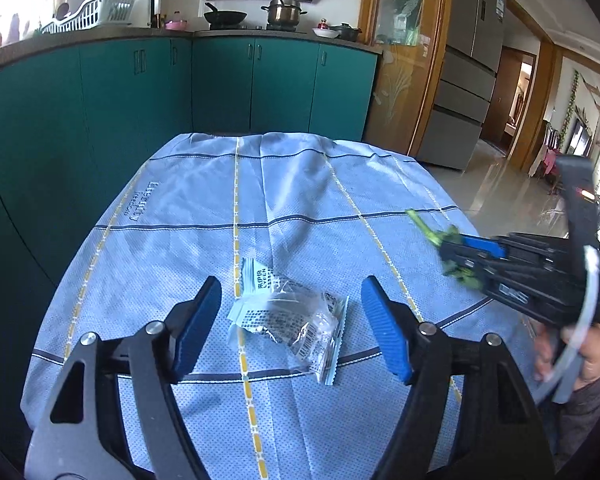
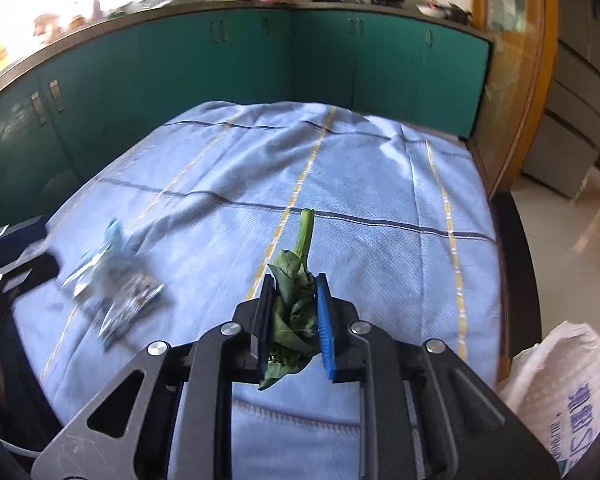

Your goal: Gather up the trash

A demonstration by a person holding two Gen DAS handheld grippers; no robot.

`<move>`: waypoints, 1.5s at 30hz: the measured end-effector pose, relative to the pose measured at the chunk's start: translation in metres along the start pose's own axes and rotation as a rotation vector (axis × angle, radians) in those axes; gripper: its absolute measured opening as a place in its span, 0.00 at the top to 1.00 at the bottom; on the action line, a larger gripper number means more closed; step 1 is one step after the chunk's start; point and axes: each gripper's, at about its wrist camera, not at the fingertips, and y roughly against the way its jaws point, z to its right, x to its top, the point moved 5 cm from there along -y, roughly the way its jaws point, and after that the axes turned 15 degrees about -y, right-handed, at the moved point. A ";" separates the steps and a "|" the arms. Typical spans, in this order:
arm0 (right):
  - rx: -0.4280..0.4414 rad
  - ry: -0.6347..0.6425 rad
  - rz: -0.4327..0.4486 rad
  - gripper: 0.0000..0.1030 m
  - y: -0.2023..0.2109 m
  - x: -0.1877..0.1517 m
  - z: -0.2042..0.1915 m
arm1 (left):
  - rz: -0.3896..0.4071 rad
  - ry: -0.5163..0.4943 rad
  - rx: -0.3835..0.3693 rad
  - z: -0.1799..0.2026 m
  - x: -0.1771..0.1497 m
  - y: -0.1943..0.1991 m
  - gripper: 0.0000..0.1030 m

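right gripper point(image 2: 292, 312): ribbed blue pads clamp limp leafy green scrap point(image 2: 294, 304) | left gripper point(image 1: 290, 320): jaws wide over crinkled clear wrapper point(image 1: 288, 320) | quilted checked tablecloth point(image 1: 320, 184)

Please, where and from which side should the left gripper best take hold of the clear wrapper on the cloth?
Grip the wrapper across its crumpled, puffed middle, coming from above. It lies flat on the cloth, so the thin crimped ends give little to pinch; the raised middle probably does. The left gripper is open, its fingers already on either side.
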 end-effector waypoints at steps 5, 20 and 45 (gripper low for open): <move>0.084 0.108 -0.007 0.80 0.027 -0.028 0.002 | -0.008 -0.014 0.003 0.005 0.000 -0.005 0.28; -0.020 0.110 -0.048 0.30 0.015 -0.050 0.017 | -0.118 0.000 -0.034 -0.004 -0.025 -0.038 0.17; 0.004 0.063 -0.058 0.79 0.015 -0.059 0.020 | -0.127 -0.103 -0.067 0.022 -0.022 -0.057 0.67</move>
